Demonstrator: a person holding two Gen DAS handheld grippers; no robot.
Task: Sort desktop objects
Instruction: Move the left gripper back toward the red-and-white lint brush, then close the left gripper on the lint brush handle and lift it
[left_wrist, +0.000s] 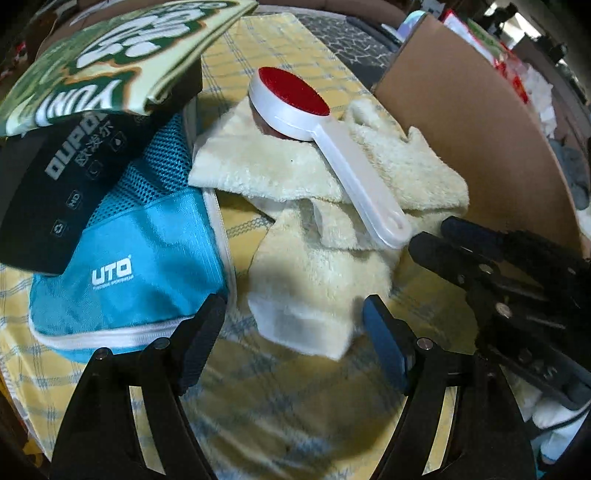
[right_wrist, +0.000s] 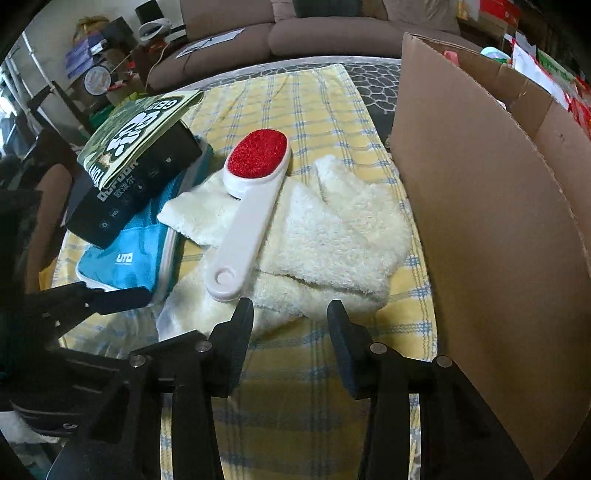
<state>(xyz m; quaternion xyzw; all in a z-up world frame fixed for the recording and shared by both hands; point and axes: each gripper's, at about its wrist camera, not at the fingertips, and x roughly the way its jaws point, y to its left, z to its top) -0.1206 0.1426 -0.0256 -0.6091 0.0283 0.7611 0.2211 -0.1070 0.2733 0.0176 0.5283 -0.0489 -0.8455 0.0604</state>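
A white lint brush (left_wrist: 332, 147) (right_wrist: 251, 218) with a red pad lies on a crumpled cream towel (left_wrist: 314, 266) (right_wrist: 332, 240) over the yellow checked cloth (left_wrist: 280, 406) (right_wrist: 306, 369). My left gripper (left_wrist: 291, 314) hovers just above the towel's near corner. Its jaws stand wide and press on nothing. My right gripper (right_wrist: 290, 310) points down at the towel's near edge, just short of the brush handle's end, with its jaws partly apart and empty. Each gripper shows in the other's view: right gripper (left_wrist: 443, 236), left gripper (right_wrist: 122, 295).
At the left, a blue UTO pouch (left_wrist: 140, 269) (right_wrist: 129, 258) lies under a black box (left_wrist: 55, 192) (right_wrist: 136, 192) topped by a green and white packet (left_wrist: 110, 59) (right_wrist: 136, 133). A tall cardboard box (left_wrist: 480, 122) (right_wrist: 498, 221) walls off the right side. A sofa (right_wrist: 295, 29) stands behind.
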